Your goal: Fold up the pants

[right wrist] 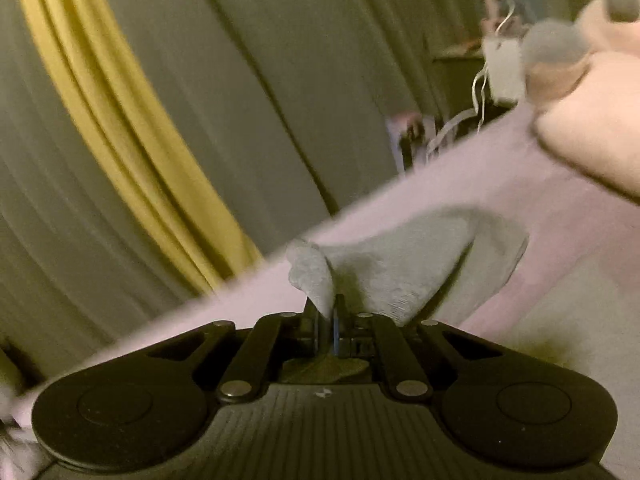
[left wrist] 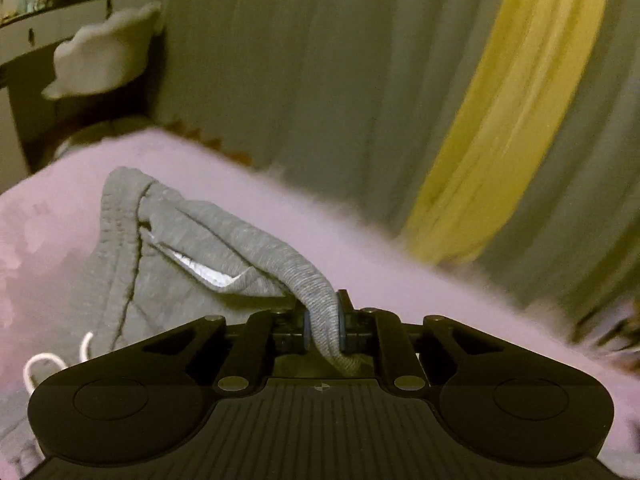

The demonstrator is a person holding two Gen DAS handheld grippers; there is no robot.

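Observation:
Grey sweatpants [left wrist: 168, 248] lie on a pink bedsheet [left wrist: 280, 200], waistband to the left with a white drawstring [left wrist: 40, 364] and a white logo. My left gripper [left wrist: 323, 324] is shut on a bunched fold of the grey fabric, which rises from the bed into the jaws. In the right wrist view, my right gripper [right wrist: 328, 320] is shut on a thin edge of the same grey pants [right wrist: 404, 264], lifted off the pink sheet [right wrist: 520, 200]. Both views are blurred.
Grey curtains with a yellow one [left wrist: 500, 120] hang behind the bed. A white pillow [left wrist: 104, 60] and a dark shelf stand at the left. A pink plush toy [right wrist: 592, 112] lies on the bed at the right, with a nightstand and cables behind it.

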